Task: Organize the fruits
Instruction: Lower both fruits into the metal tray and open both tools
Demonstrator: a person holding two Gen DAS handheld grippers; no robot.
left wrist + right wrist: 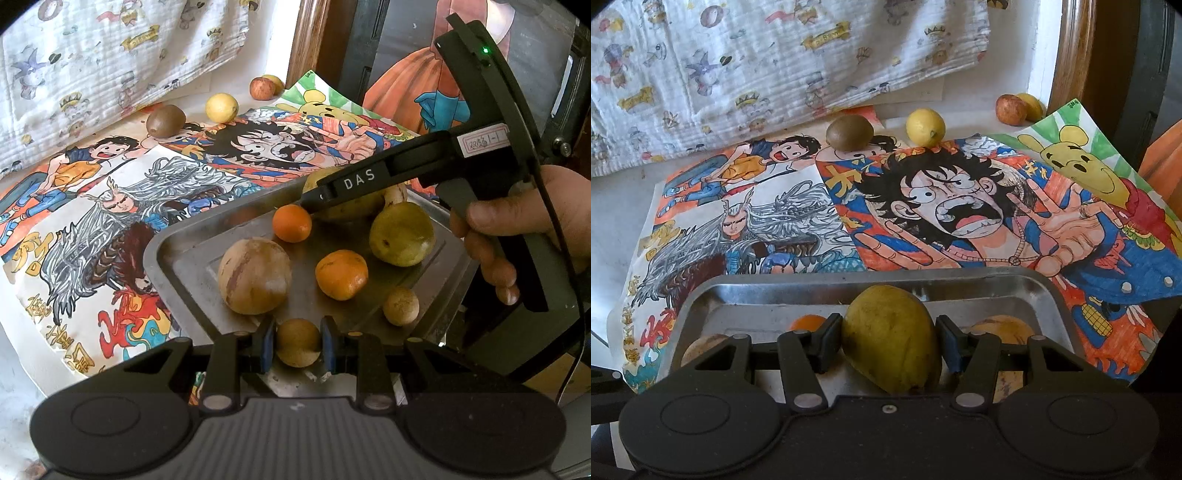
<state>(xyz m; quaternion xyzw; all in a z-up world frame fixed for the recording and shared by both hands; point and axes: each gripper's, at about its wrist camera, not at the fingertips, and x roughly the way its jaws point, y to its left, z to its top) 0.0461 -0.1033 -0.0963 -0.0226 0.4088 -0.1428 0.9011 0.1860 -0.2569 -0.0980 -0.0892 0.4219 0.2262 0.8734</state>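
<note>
Stainless steel gleams from the tray (177,254), which rests on a spread of coloured cartoon drawings (938,206) laid over a pale tabletop. The left gripper (297,345) hangs above the tray's near edge with its blue-padded fingers (266,347) clenched on either side of a small round brown fruit (297,342), pads touching its flanks. Just beyond it, a large tan round fruit (255,275) lies on the tray floor, with two oranges (341,274) to its right, one nearer and one farther back, a second small brown fruit (400,305) near the right rim, and a yellow-green pear (402,233) behind. The right gripper (889,341), held in a person's hand (517,229), reaches over the far side of the tray; in its own wrist view its black fingers (827,341) are pressed against both sides of a large yellow-green mango (890,338), grasping it above the tray floor. Whether the mango touches the tray cannot be told. Off the tray, at the far edge of the drawings, a brown kiwi (849,132) and a lemon (925,126) sit near each other, and farther right a red apple (1011,108) touches a yellow fruit (1032,105) by a wooden frame (1071,51). A white printed quilt (757,66) lies bunched behind them.
</note>
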